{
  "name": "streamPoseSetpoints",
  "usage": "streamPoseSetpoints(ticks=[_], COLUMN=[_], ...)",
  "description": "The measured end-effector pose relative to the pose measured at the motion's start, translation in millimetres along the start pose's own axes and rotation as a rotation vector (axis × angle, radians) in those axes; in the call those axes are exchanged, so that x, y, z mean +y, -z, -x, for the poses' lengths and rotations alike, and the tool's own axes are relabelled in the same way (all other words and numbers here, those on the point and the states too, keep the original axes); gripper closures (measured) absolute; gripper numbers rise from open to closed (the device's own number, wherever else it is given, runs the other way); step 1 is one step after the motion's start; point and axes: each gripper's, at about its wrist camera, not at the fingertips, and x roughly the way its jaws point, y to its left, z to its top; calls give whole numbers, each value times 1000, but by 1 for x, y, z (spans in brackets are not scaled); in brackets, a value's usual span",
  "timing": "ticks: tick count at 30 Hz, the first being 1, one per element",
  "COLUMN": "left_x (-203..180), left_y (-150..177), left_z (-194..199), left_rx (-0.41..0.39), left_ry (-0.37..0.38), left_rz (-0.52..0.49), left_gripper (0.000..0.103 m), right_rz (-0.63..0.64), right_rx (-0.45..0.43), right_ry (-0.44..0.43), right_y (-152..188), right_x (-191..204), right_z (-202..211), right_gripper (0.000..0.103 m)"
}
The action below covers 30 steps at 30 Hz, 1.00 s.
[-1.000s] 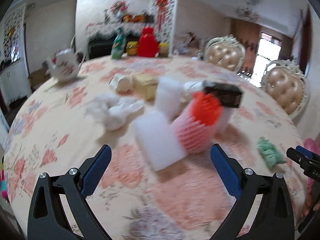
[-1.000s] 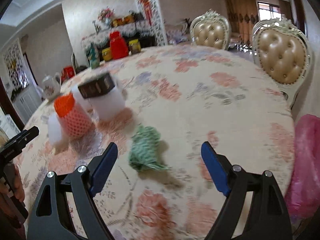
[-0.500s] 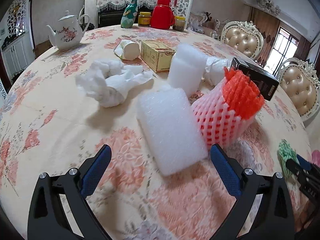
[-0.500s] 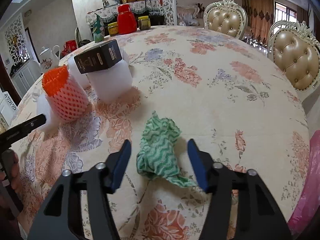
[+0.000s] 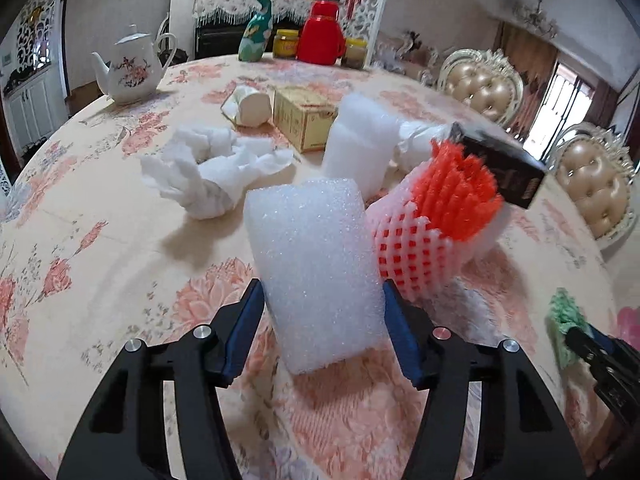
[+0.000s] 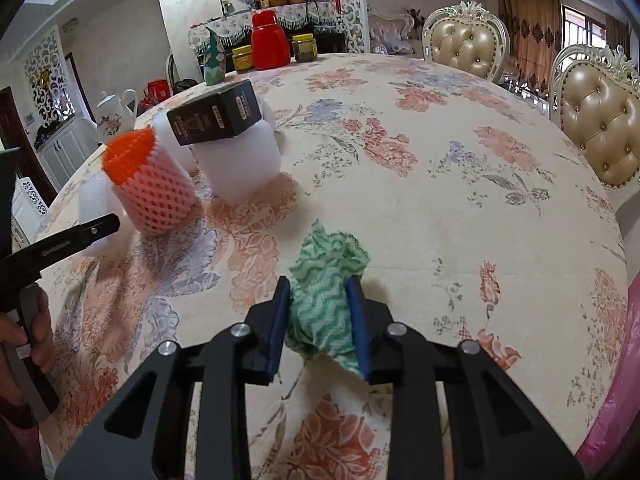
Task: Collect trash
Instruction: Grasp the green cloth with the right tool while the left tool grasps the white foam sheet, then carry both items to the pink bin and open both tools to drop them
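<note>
The white foam block (image 5: 320,272) is being squeezed between the pads of the left tool (image 5: 324,320), its long side pointing away from the tool. The green rag (image 6: 324,304) is being pinched by the right tool (image 6: 318,320), whose jaws have just been closing. Both are still being rested on the flowery tabletop (image 6: 460,184), in a room with padded chairs (image 6: 464,48).

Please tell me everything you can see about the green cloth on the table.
The green cloth is a thin, soft rag with a wavy green and white pattern, crumpled into a loose bunch. It lies on the flowered tablecloth, apart from the other trash. The right gripper has just closed on it: both blue pads press its sides, and one corner hangs out below the right pad. In the left wrist view it shows only as a small green bunch at the right edge.
</note>
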Motion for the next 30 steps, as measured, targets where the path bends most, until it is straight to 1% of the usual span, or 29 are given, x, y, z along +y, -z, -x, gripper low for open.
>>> streamPoseSetpoints(ticks=[4, 6, 8, 12, 16, 22, 26, 30], left_x=[6, 5, 3, -2, -12, -40, -57, -75], left_y=[6, 10, 16, 27, 37, 53, 60, 68], left_z=[25, 40, 53, 76, 93, 117, 128, 137], left_rx=[-73, -117, -157, -224, -261, -326, -347, -365], left_ry=[32, 32, 60, 87, 117, 166, 211, 233], left_rz=[2, -13, -29, -50, -85, -180, -225, -276], left_gripper=[46, 46, 46, 46, 46, 46, 46, 46], right_rz=[2, 6, 12, 33, 42, 59, 54, 37], right_rx=[-21, -42, -68, -108, -153, -224, -250, -285], right_ry=[-6, -10, -13, -28, -47, -57, -62, -60], right_y=[4, 5, 6, 10, 15, 20, 23, 27], right_x=[5, 8, 12, 22, 28, 33, 30, 24], right_z=[10, 17, 26, 42, 56, 82, 90, 100], right_gripper=[75, 75, 75, 75, 75, 75, 75, 75])
